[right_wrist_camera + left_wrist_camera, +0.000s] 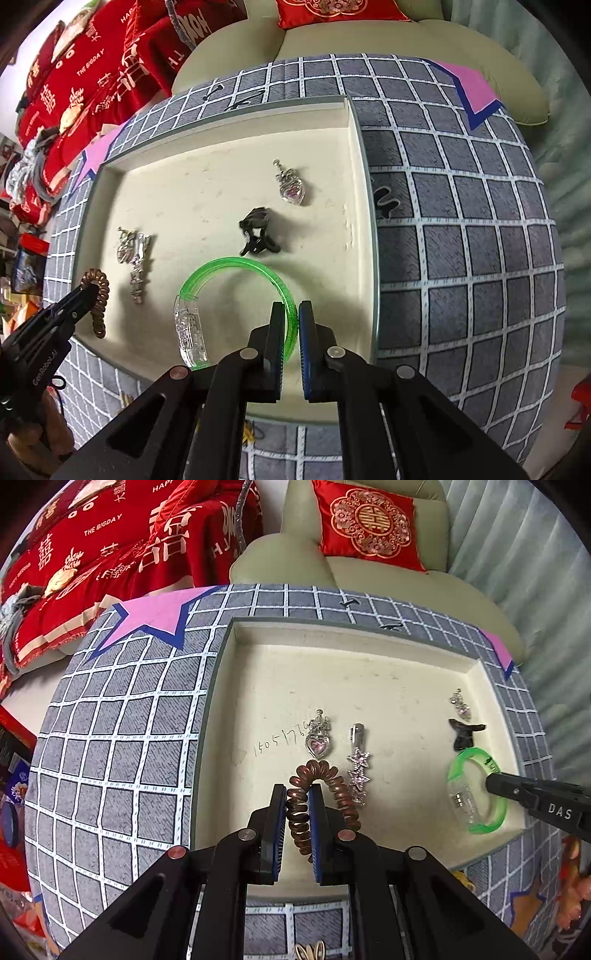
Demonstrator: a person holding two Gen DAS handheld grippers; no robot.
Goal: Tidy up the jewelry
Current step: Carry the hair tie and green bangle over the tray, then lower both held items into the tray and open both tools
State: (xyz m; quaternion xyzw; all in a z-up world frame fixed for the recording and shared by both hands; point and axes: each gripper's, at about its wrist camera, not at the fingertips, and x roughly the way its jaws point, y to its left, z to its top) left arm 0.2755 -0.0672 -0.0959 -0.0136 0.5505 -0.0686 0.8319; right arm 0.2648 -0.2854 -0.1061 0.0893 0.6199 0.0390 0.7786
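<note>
Nearest the left wrist camera, the left gripper is clamped on one side of a brown spiral hair tie, held just over the near part of the cream tray. The right gripper is pinched on the rim of a green bangle, also low over the tray's near edge. Both pieces seem about to be set down, so the sorting looks well along. Farther in lie two heart pendants, one star hair clip and one black claw clip, so six pieces are in or over the tray. Beyond the rim, on the checked cloth, a few small dark items remain, too small to identify.
</note>
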